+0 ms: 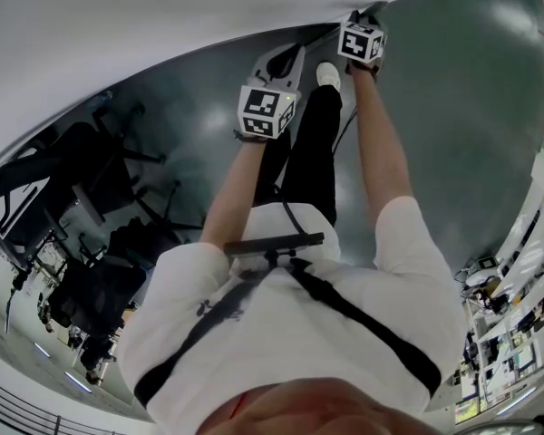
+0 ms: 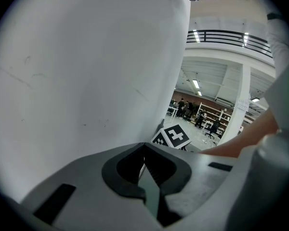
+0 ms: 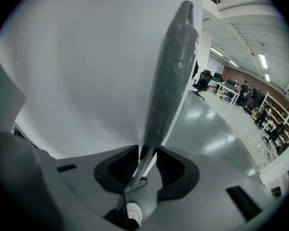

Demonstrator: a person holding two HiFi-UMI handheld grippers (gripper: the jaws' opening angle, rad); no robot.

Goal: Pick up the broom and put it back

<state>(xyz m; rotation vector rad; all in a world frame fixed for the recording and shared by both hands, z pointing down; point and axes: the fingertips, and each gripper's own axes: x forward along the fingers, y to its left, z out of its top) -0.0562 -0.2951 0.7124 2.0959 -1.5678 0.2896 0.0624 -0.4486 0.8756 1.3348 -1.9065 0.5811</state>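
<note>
The broom's dark grey handle (image 3: 171, 76) rises from between the jaws in the right gripper view and ends in a rounded tip against the white wall (image 3: 86, 66). My right gripper (image 3: 145, 160) is shut on this handle. In the head view that gripper (image 1: 366, 14) is held out farthest, right at the foot of the wall. My left gripper (image 1: 290, 57) hangs a little nearer and to the left. In its own view the left gripper (image 2: 144, 165) has its pads together with nothing between them, and the right gripper's marker cube (image 2: 173, 136) shows just beyond. The broom's head is hidden.
The white wall (image 1: 163, 25) runs across the front, meeting the glossy grey floor (image 1: 471, 107). The person's white shoe (image 1: 327, 73) and dark trouser leg stand between the grippers. Black office chairs (image 1: 91, 170) crowd the left; shelves and desks (image 1: 508, 333) line the right.
</note>
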